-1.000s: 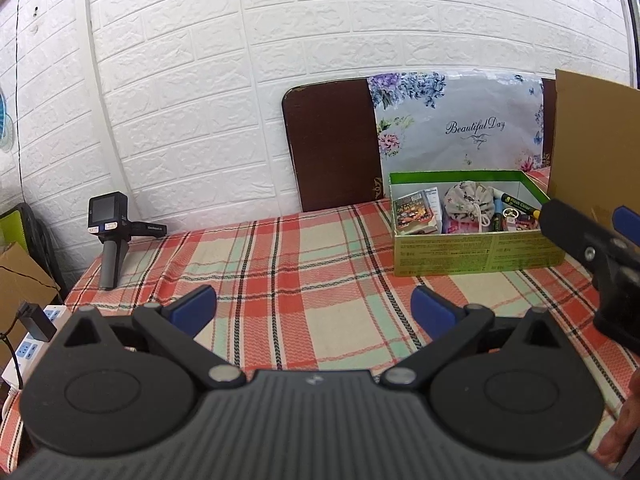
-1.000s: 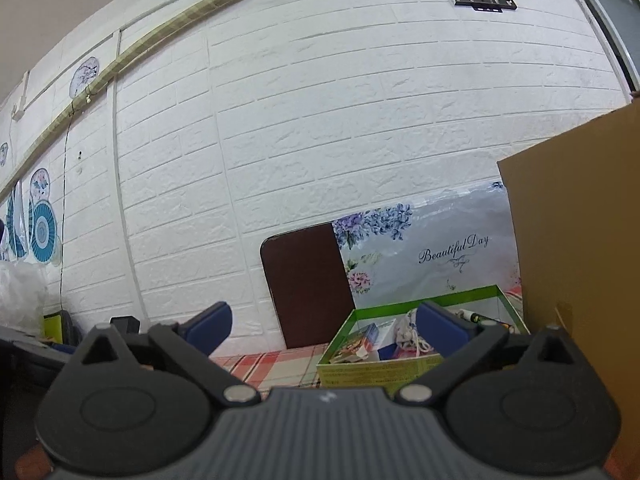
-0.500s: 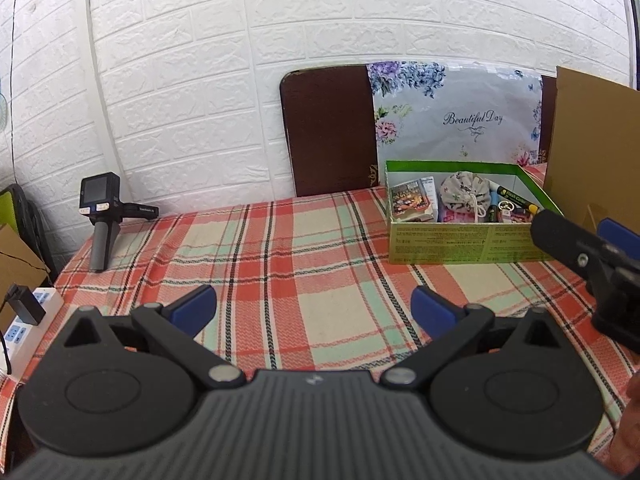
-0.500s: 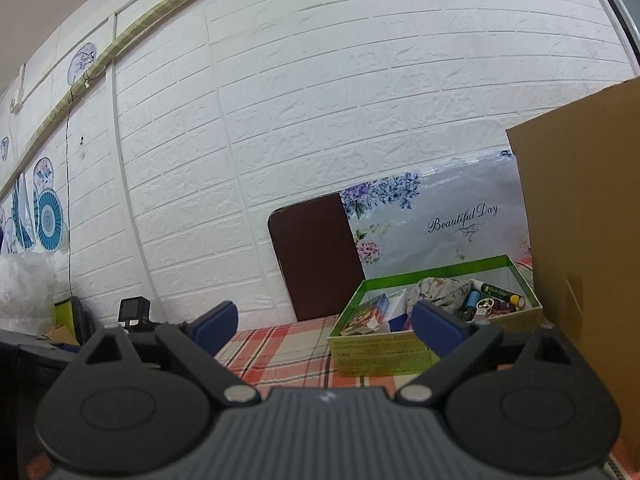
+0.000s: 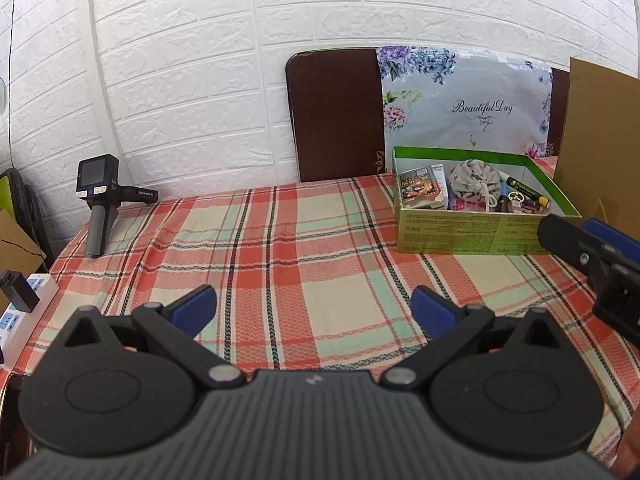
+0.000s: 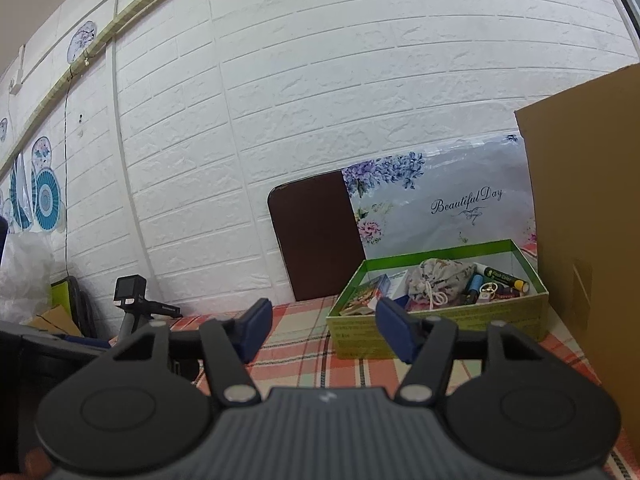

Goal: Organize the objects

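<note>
A shallow green box (image 5: 472,236) with a bright green rim and pale olive printed sides stands at the far right of the table, just in front of a floral panel (image 5: 464,100) lettered "Beautiful Day". It has no lid and is packed. At its left end a printed packet (image 5: 422,186) leans upright. In the middle sits a pale flowered drawstring pouch (image 5: 474,186), its white cord hanging over the front. To the right lie a black tube with a yellow cap (image 5: 528,194) and some small items too tiny to name. From the right wrist view the same green box (image 6: 440,330) shows its near wall and the pouch (image 6: 440,278) inside.

The box rests on a plaid cloth (image 5: 280,256) of red, cream and mint. A tall brown cardboard sheet (image 5: 600,140) stands just beside it on the right. A dark brown board (image 5: 336,116) leans on the white brick wall behind. Well apart, at the far left edge, a black handheld device with a small screen (image 5: 98,196) stands upright. A white power strip (image 5: 24,308) lies off the table's left side.

The left gripper (image 5: 314,310) hovers over the near cloth, blue pads spread wide, nothing between them. The right gripper (image 6: 322,332) is parted somewhat less and also holds nothing; the box lies beyond it. It shows at the right edge of the left view (image 5: 592,248).
</note>
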